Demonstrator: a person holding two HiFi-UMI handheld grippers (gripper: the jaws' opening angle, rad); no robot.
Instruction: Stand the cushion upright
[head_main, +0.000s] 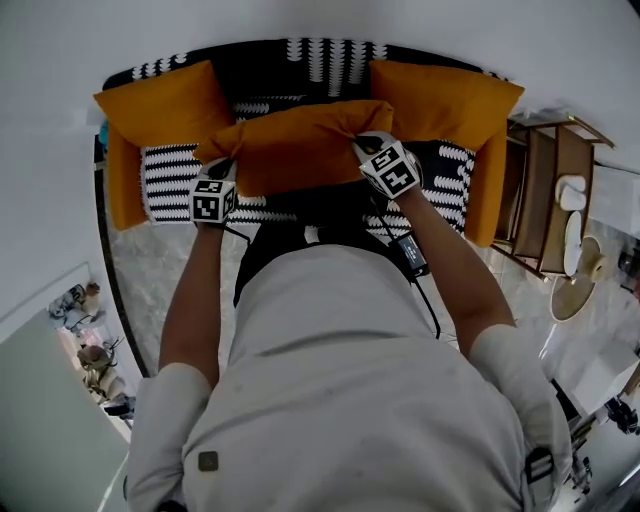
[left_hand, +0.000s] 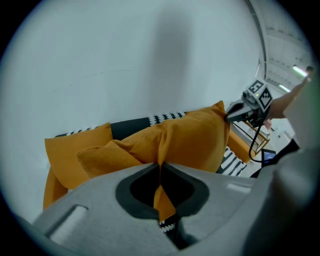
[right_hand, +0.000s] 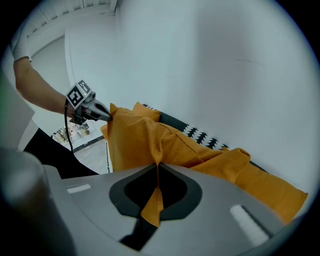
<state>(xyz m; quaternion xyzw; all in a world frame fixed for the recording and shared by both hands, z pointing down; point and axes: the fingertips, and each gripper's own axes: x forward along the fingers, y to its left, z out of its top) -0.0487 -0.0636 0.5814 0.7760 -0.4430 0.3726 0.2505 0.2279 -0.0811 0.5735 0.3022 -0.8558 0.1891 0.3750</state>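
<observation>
A black-and-white patterned sofa (head_main: 165, 185) stands against a pale wall (head_main: 320, 20), with a wooden side shelf (head_main: 545, 195) just beside its right end. Two orange back cushions lean at its corners, one on the left (head_main: 160, 105) and one on the right (head_main: 445, 100). Between them, across the middle of the sofa, the orange cushion (head_main: 295, 145) stretches sideways, held at both ends. Its lower edge may be clear of the seat, but the head view hides that. The left gripper (left_hand: 160, 167) is clenched on the cushion's left corner, with a fold of orange fabric pinched between its jaws. The right gripper (right_hand: 157, 170) pinches the cushion's right corner in the same way.
</observation>
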